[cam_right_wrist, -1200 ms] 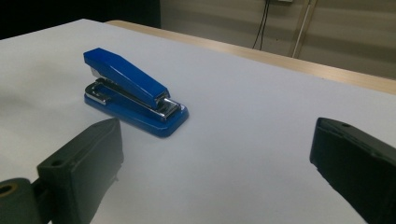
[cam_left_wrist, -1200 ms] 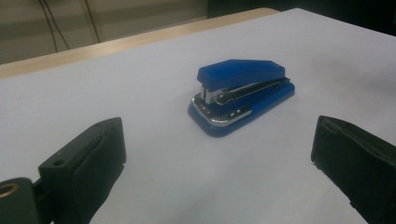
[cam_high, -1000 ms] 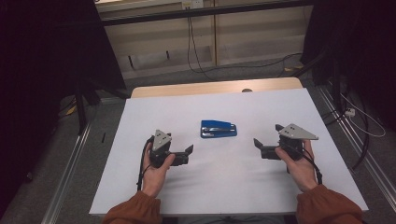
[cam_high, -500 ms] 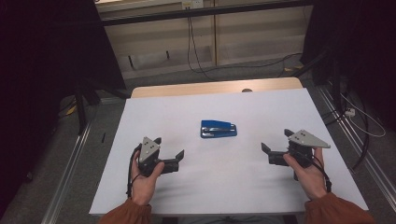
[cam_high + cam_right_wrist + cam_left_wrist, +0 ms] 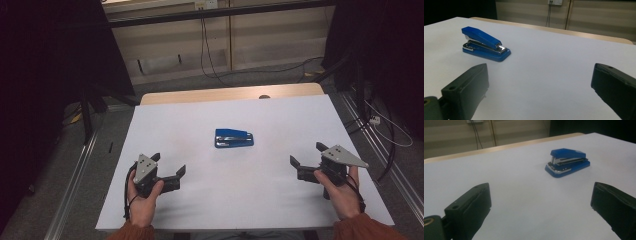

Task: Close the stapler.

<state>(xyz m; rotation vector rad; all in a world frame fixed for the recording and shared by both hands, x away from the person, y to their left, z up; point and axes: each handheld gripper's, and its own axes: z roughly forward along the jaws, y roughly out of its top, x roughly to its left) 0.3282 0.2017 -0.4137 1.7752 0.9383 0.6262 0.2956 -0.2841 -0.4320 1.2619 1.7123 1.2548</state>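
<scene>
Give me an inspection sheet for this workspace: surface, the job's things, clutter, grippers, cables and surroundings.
Surface: white table top, wooden strip along the far edge.
Job's things: blue stapler near the middle, closed, lying flat, untouched.
Clutter: nothing seen.
Grippers: left gripper and right gripper hand-held, jaws open, each apart from the stapler.
Cables: black cables hang down the back wall; more on the floor at right.
Surroundings: dim room, metal rails beside the table.
</scene>
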